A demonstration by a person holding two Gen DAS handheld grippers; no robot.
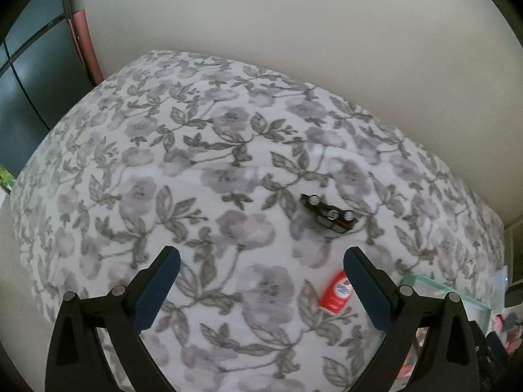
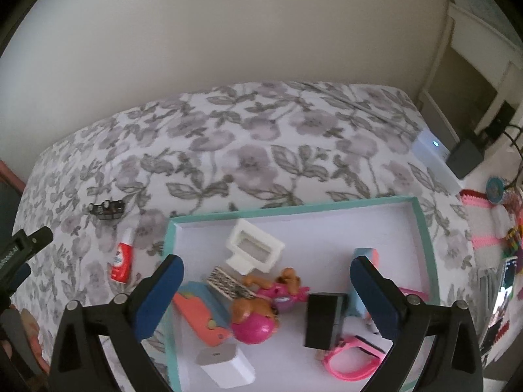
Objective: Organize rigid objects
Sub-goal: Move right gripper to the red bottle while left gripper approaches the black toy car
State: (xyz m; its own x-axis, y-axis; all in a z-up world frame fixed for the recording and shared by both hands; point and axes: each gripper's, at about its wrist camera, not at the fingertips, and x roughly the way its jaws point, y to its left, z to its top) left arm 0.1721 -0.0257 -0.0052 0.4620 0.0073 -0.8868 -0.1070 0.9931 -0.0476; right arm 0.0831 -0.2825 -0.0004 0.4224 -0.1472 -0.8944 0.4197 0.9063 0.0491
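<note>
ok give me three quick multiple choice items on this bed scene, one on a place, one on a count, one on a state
1. Where does the red tube lie?
A. in the teal tray
B. on the floral bedspread, outside the tray
C. between the right gripper's fingers

2. How many loose things lie on the bedspread left of the teal tray?
A. two
B. four
C. none

3. How does the right gripper stand?
A. shut on the black box
B. shut, holding nothing
C. open, holding nothing

Answers: 1 B, the tube rests on fabric left of the tray's wall. 2 A, only the tube and the small black part. 3 C, its fingers stand wide apart above the tray.
</note>
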